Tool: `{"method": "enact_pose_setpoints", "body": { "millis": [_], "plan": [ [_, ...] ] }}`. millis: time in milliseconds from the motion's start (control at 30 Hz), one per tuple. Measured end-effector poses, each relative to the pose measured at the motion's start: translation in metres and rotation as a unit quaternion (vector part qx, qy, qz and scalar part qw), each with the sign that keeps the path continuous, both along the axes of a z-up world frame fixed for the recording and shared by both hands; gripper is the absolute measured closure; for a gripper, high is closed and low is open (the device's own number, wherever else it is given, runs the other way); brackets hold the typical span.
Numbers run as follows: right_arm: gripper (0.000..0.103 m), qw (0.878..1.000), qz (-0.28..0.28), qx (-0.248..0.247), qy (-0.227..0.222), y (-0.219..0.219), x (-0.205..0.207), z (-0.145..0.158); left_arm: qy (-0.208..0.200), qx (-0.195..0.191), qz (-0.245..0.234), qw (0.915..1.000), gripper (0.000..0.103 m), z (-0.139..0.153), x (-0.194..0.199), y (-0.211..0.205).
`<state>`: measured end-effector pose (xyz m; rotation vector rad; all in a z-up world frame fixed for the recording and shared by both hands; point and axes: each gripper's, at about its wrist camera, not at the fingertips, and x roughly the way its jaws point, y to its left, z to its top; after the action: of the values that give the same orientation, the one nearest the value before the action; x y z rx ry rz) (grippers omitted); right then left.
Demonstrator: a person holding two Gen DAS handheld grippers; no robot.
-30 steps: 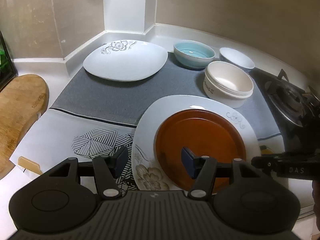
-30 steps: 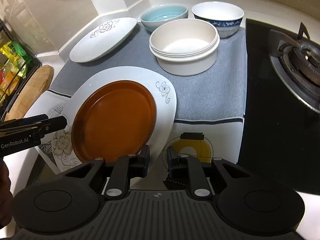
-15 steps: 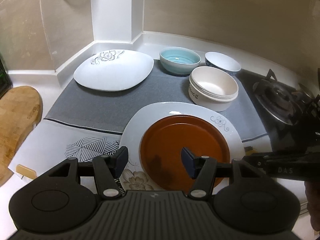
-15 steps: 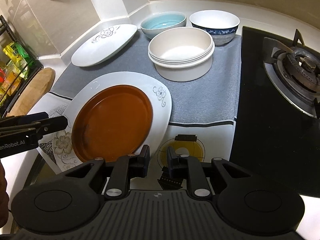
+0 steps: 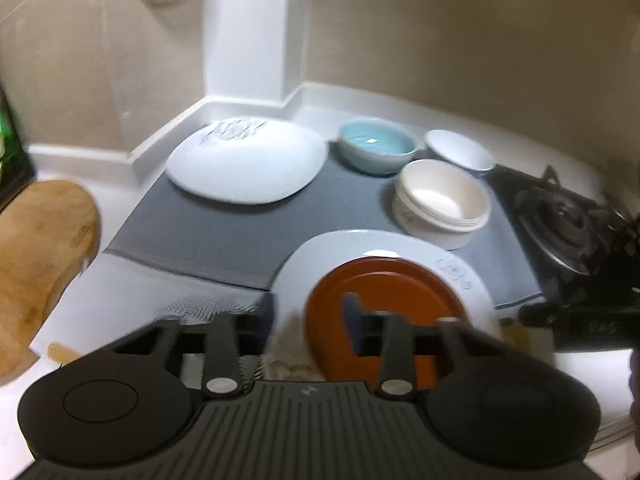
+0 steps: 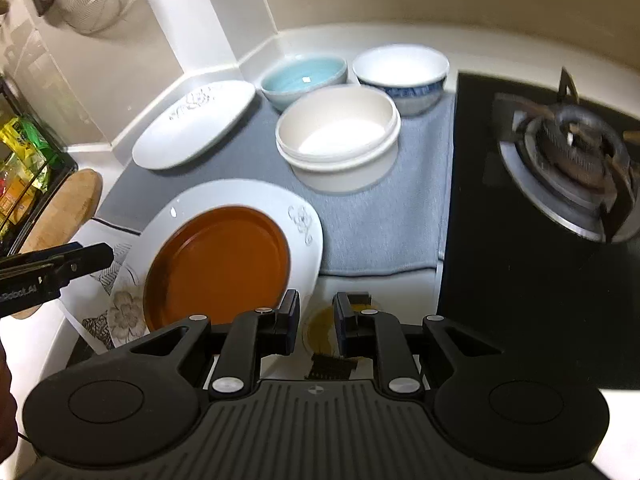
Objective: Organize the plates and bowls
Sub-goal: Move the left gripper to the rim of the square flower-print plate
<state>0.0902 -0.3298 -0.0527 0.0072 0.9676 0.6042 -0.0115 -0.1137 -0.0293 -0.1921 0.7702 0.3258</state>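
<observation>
Two stacked plates (image 6: 216,264) | tilted, raised edge toward right gripper (image 6: 316,320)

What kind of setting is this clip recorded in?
Most likely a home kitchen counter: a black gas stove burner sits beside a grey dish mat holding plates and bowls, and a wire mesh strainer hangs on the wall.

The left hand-held gripper (image 5: 308,316) is closing its jaws, which stood wide a second ago, around the near left rim of the white floral dinner plate (image 5: 472,280) carrying the round brown plate (image 5: 384,300). In both wrist views, the stacked pair now sits higher above the patterned paper than a second ago.
</observation>
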Motion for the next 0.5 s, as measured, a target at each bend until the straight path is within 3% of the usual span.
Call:
{"method": "enact_pose_setpoints", "body": {
  "millis": [100,300,367,467,500],
  "plan": [
    [0.083,1.000,-0.017,0.008,0.000,0.002,0.005,0.005,-0.017,-0.001,-0.002,0.9999,0.086,0.002,-0.001,0.014],
    [0.083,0.999,-0.019,0.031,-0.031,0.026,0.012,0.027,-0.039,-0.015,0.026,0.9988,0.086,0.005,0.013,0.071],
    [0.083,0.998,-0.025,0.035,-0.040,0.037,0.016,0.033,-0.030,-0.051,0.053,0.9968,0.086,0.002,0.022,0.099],
    [0.083,0.998,-0.040,0.049,-0.024,0.056,0.026,0.042,-0.034,-0.065,0.069,0.9949,0.071,-0.001,0.037,0.131],
    [0.083,0.998,-0.038,0.048,-0.032,0.063,0.027,0.045,-0.030,-0.071,0.080,0.9938,0.061,-0.003,0.041,0.142]
  ]
}}
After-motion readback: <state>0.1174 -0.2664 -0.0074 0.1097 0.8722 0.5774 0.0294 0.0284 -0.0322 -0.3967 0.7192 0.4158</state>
